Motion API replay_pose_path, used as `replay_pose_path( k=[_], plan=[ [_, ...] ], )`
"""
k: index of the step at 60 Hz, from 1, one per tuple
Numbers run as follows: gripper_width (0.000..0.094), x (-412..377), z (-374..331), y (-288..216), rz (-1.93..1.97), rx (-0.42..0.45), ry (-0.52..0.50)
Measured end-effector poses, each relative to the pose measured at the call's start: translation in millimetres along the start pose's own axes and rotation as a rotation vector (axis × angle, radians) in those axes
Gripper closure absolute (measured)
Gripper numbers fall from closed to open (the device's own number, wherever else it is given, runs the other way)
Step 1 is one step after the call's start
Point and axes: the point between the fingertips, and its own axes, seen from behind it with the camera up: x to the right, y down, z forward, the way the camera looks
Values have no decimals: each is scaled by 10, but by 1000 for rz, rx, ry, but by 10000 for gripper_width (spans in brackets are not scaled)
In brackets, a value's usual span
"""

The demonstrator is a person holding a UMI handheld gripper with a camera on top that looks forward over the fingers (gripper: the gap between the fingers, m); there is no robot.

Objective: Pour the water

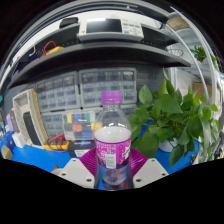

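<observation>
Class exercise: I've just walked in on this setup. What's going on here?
A person's hand-held claw has a clear water bottle with a purple cap and pink label standing upright between its two fingers, whose pink pads sit against the bottle's sides. It seems gripped, ready for pouring. A leafy green plant stands beside it, and shelves with drawer units lie beyond. No cup or receiving vessel shows clearly.

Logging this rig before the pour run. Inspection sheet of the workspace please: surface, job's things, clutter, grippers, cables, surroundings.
Surface: blue table, mostly hidden.
Job's things: clear water bottle, purple cap on, pink label, upright between the fingers; no receiving vessel seen.
Clutter: green leafy plant beside the bottle; small items behind it, unclear.
Grippers: gripper with fingers about the bottle; contact cannot be told.
Cables: orange loop on the shelf, possibly cable.
Surroundings: shelving with drawer bins.
</observation>
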Motion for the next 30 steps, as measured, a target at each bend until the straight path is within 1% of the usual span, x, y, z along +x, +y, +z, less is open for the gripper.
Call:
replay_pose_path(
  k=[4, 13, 14, 15, 16, 22, 27, 30],
  plan=[
    [546, 99, 61, 132, -12, -18, 9],
    [548, 289, 171, 441, -38, -31, 35],
    [479, 303, 180, 490, -39, -38, 36],
    [494, 299, 182, 485, -38, -25, 32],
    [534, 288, 179, 450, -32, -1, 27],
    [534, 296, 139, 475, -21, 22, 18],
    [506, 282, 93, 479, -43, 31, 11],
    [471, 277, 97, 489, -37, 37, 13]
  ],
)
